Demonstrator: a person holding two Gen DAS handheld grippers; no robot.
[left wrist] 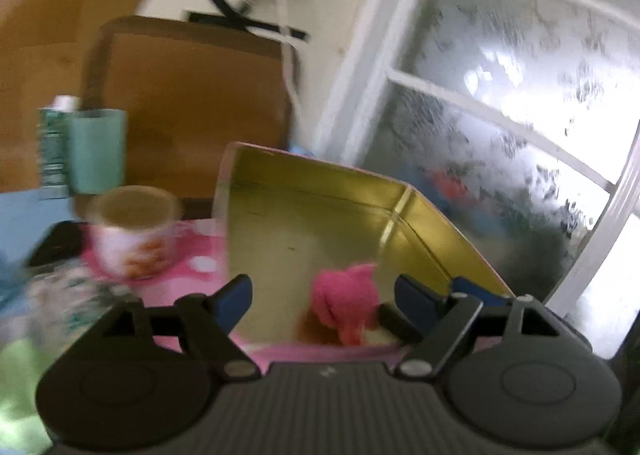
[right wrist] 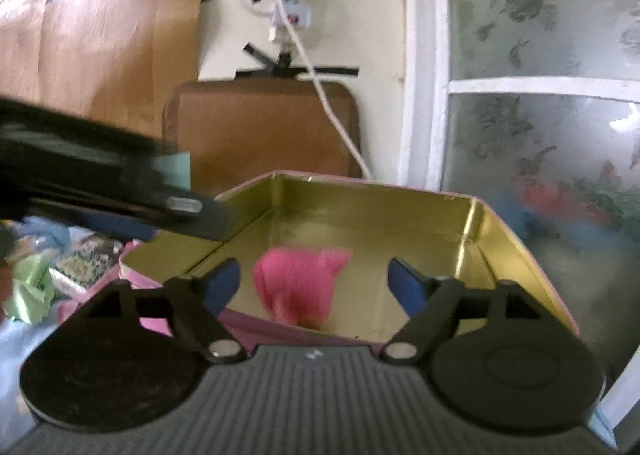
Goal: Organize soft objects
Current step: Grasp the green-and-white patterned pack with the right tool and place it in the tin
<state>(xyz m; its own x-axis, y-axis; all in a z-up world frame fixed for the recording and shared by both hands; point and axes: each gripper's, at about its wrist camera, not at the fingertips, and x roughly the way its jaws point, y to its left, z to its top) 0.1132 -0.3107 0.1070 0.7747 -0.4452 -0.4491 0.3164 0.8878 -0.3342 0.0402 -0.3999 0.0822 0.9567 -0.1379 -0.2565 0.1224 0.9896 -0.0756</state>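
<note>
We see the pink soft cloth (left wrist: 346, 305) lying crumpled on the gold floor of the open tin box (left wrist: 304, 223), near the box's front edge, free of both grippers. In the right wrist view the same pink cloth (right wrist: 300, 281) sits in the tin box (right wrist: 380, 215) toward its front wall. Our left gripper (left wrist: 323, 295) stands released, its blue pads spread wide at either side of the cloth and not touching it. Our right gripper (right wrist: 314, 285) is released too, jaws wide, nothing pressed between them. On the table's left part stand a printed mug (left wrist: 134, 233), a teal cup (left wrist: 98, 151) and a tube (left wrist: 52, 147). Green cloth (right wrist: 30, 293) lies at the table's left edge. Behind are a brown board (right wrist: 264, 127) and a frosted window (right wrist: 540, 95).
</note>
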